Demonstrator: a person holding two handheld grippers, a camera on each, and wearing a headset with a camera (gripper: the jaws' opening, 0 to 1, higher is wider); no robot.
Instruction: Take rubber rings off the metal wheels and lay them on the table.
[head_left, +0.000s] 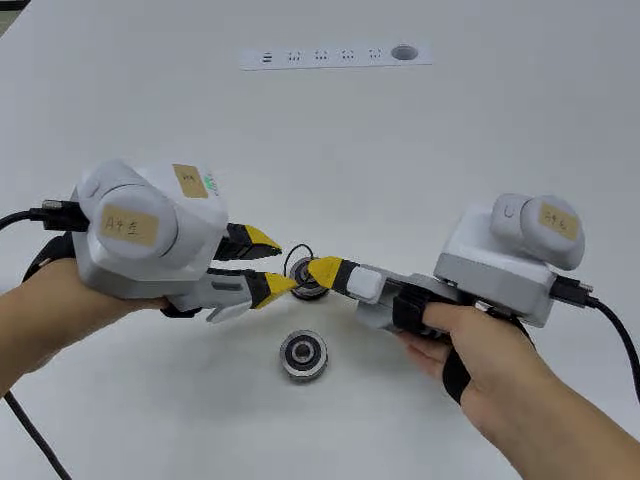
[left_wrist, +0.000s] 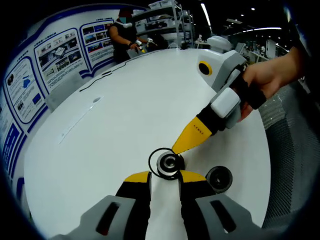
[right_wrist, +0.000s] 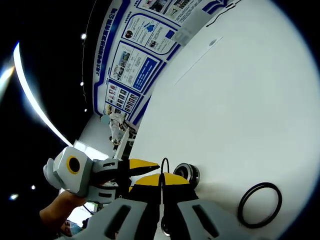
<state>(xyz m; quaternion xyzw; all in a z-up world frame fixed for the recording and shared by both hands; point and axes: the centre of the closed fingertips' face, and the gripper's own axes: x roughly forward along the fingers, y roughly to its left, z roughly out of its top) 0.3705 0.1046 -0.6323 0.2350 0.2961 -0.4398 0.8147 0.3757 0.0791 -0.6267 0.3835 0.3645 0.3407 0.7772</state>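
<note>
Two metal wheels are lying flat on the white table (head_left: 450, 130), so why are both grippers crowding the far wheel (left_wrist: 169, 164)?

One is steadying while the other is peeling, I think. The left gripper (left_wrist: 165, 176) is holding its tongs apart, with the yellow tips sitting just on either side of that wheel. Whether they are actually touching it, I cannot tell.

And the right gripper (right_wrist: 160, 179)?

Its tongs are pressing together. In the right gripper view a thin black arc is rising from between the tips, so it is probably pinching the rubber ring (left_wrist: 150, 162).

Where is that ring sitting?

It is hanging loosely round the far wheel, off-centre, bulging out on one side as a thin floppy loop.

What are the parts looking like?

The far wheel is showing a shiny, hard steel face with a dark hub, short and round like a bearing. The rubber ring is looking matt, black, slender and stretchy. The near wheel (head_left: 303, 355) is wearing a dark outer band, so I am guessing its ring is not yet off.

Is anything already done?

A loose ring (right_wrist: 240, 205) is lying flat on the table in the right gripper view, apart from the far wheel, showing a clean round outline.
</note>
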